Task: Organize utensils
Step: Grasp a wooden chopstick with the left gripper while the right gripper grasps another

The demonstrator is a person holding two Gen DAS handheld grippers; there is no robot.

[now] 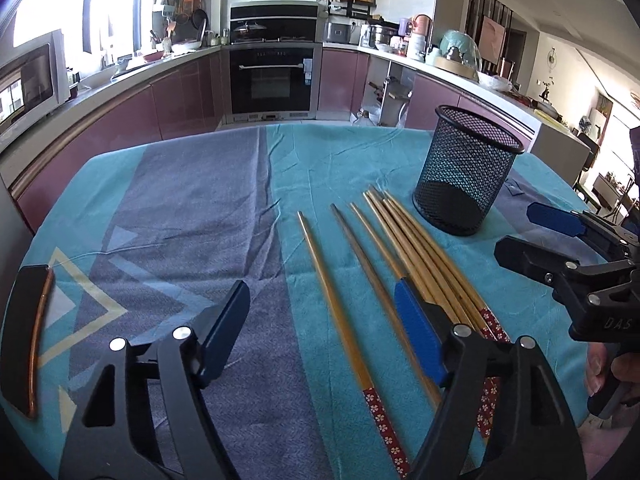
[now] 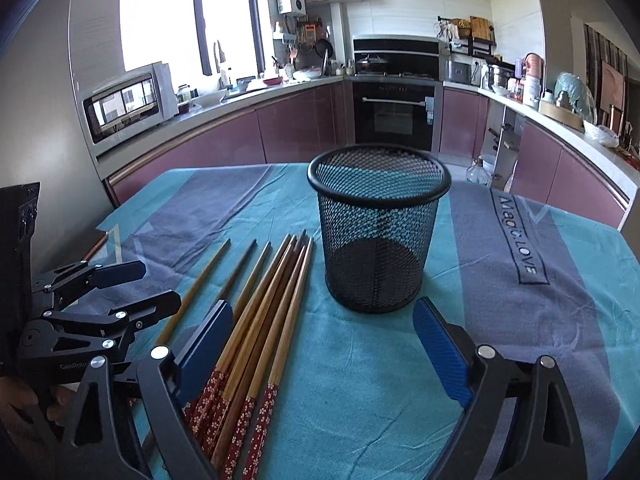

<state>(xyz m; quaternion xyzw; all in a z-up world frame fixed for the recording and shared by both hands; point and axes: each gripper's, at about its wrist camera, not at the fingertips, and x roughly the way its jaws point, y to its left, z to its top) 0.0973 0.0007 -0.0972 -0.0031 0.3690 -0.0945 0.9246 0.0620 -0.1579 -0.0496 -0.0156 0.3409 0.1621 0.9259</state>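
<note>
Setting: kitchen with purple cabinets, a black built-in oven (image 1: 272, 80) at the far wall and a microwave (image 2: 128, 106) on the left worktop.
Counter: covered by a teal and grey-blue cloth (image 1: 192, 208) with a triangle pattern.
Holder: black mesh cup (image 2: 378, 232), upright and empty, on the cloth just right of the chopstick tips.
Chopsticks: wooden chopsticks (image 1: 424, 256) with red floral ends, lying flat on the cloth; most are bunched side by side, and three lie a little apart to the left of the bunch.
Left gripper: left gripper (image 1: 324, 320) low over the cloth, jaws spread wide with nothing pressed between them; the two leftmost chopsticks lie in the gap below.
Right gripper: right gripper (image 2: 324, 348) angled down toward the cup, jaws wide apart, holding nothing; the bunch lies under its left pad.
Hand: fingers (image 1: 600, 368) on the right gripper's handle.
</note>
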